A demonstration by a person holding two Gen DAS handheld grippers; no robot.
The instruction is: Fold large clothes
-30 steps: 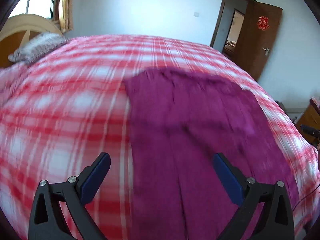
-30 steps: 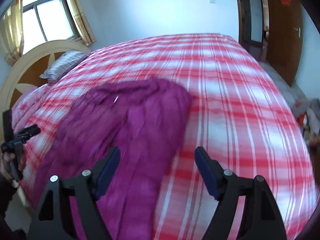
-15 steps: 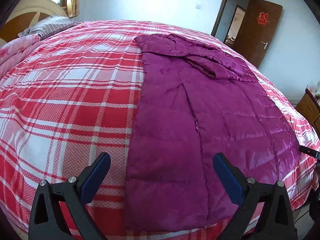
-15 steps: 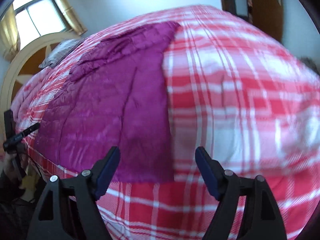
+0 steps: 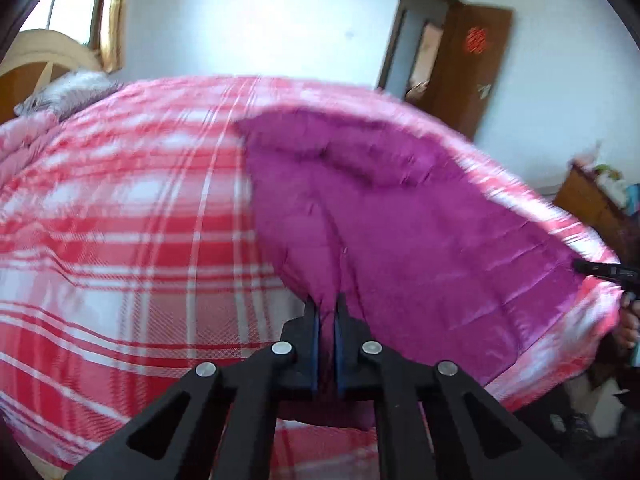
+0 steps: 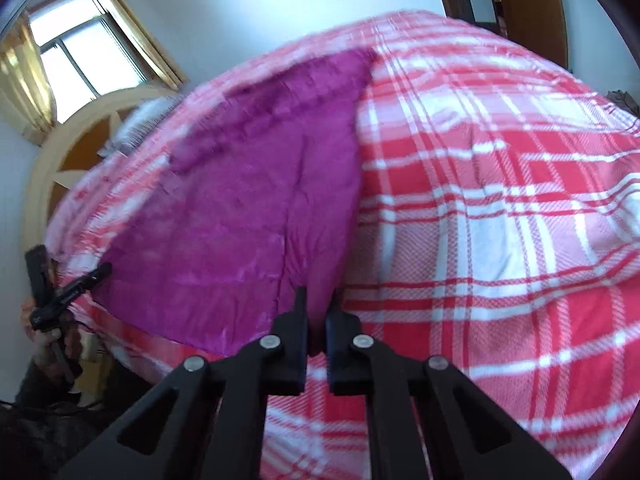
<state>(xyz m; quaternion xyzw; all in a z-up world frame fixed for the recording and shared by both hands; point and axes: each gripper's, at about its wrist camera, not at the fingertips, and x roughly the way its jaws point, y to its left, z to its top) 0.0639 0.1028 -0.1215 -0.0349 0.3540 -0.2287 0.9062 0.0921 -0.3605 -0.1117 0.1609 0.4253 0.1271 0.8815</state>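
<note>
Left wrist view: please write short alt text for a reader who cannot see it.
The left gripper is shut on the near edge of a magenta quilted coat, which lies on a red and white plaid bedcover. A brown door stands open behind the bed.

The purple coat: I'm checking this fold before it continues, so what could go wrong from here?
1. Both grippers, left and right, pinch only the hem of the purple coat; the slick fabric may slip out.
2. The far end lies bunched, so the fold may crease.
3. Lifting could drag the checked bedspread.
</note>
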